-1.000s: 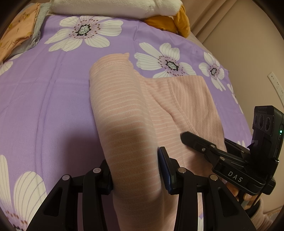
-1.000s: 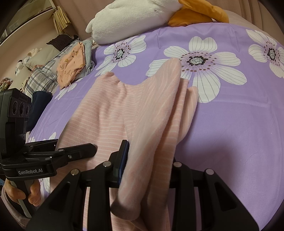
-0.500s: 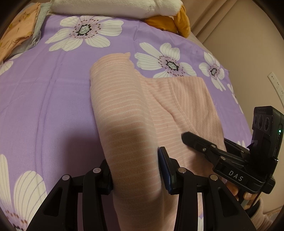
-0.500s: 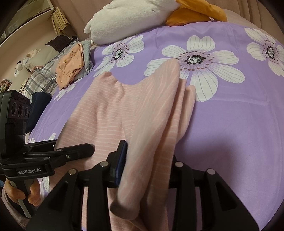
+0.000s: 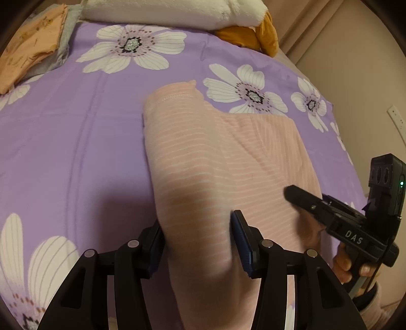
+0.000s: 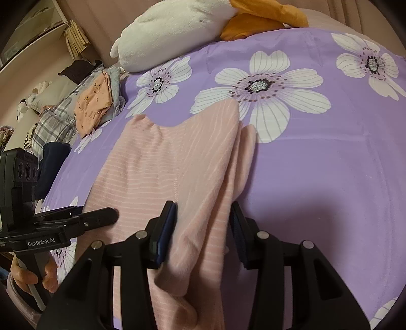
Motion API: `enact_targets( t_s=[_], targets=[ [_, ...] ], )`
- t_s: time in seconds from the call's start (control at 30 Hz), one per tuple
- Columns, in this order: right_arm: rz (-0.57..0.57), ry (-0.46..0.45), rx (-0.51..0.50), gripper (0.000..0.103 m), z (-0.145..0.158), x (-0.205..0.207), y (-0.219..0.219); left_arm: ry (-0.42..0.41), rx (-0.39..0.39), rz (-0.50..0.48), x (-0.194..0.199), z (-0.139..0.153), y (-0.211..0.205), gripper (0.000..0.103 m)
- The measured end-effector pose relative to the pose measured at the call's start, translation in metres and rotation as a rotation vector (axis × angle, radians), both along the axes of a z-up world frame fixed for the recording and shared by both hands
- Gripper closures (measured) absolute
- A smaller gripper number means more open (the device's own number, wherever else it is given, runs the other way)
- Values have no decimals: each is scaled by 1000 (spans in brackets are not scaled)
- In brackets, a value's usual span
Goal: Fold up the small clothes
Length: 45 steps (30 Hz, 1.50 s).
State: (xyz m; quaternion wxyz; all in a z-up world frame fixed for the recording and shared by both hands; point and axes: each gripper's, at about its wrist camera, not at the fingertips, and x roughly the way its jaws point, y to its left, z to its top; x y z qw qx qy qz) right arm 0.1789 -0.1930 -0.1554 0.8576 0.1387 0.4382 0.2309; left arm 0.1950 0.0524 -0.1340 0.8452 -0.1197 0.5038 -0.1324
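Fabric fills the nearest part of both wrist views: a pink striped garment (image 5: 210, 162) lies on a purple bedsheet (image 5: 76, 152) printed with white flowers, its near edges folded up between the fingers of both tools. In the left wrist view the left gripper (image 5: 196, 236) has a thick fold of the garment between its fingers. Its jaws are opening, and a thin gap shows between the blue pad on the right finger and the cloth. In the right wrist view the right gripper (image 6: 203, 226) straddles a folded flap of the same garment; its jaws are also opening, the left pad still against the cloth while the right pad stands just clear of it.

Just beside each tool, the other one shows at the edge of the frame, held by a hand (image 6: 30, 274) and hovering over the garment's middle.

Beyond the grippers the garment spreads flat across the sheet, a notch in its far edge.

Farther off, at the left edge of the bed, sits a stack of folded clothes (image 6: 97, 101) with an orange piece on top. At the head of the bed lies a white plush toy (image 6: 172, 28) with an orange part (image 6: 256, 21).
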Motion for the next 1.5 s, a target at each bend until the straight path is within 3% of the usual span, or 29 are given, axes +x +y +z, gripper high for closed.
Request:
enact_targets(
  t_s=[0.43, 0.73, 0.83, 0.93, 1.1, 1.3, 1.5],
  targets=[
    [-70, -1, -17, 57, 5, -13, -24, -30, 90, 37, -17, 14, 9, 54],
    [-152, -79, -148, 58, 25, -33, -48, -84, 130, 84, -21, 37, 14, 54],
    [-101, -121, -114, 62, 37, -44, -48, -125, 105, 63, -18, 50, 7, 54],
    [4, -141, -47, 73, 43, -57, -33, -181, 130, -2, -14, 56, -14, 54],
    [121, -104, -81, 82, 24, -70, 4, -133, 179, -60, 2, 27, -42, 54],
    [140, -45, -156, 85, -4, -72, 14, -121, 208, -56, -2, 14, -44, 54],
    [119, -56, -133, 80, 7, -80, 8, -169, 216, -78, -45, 28, -44, 54]
  ],
)
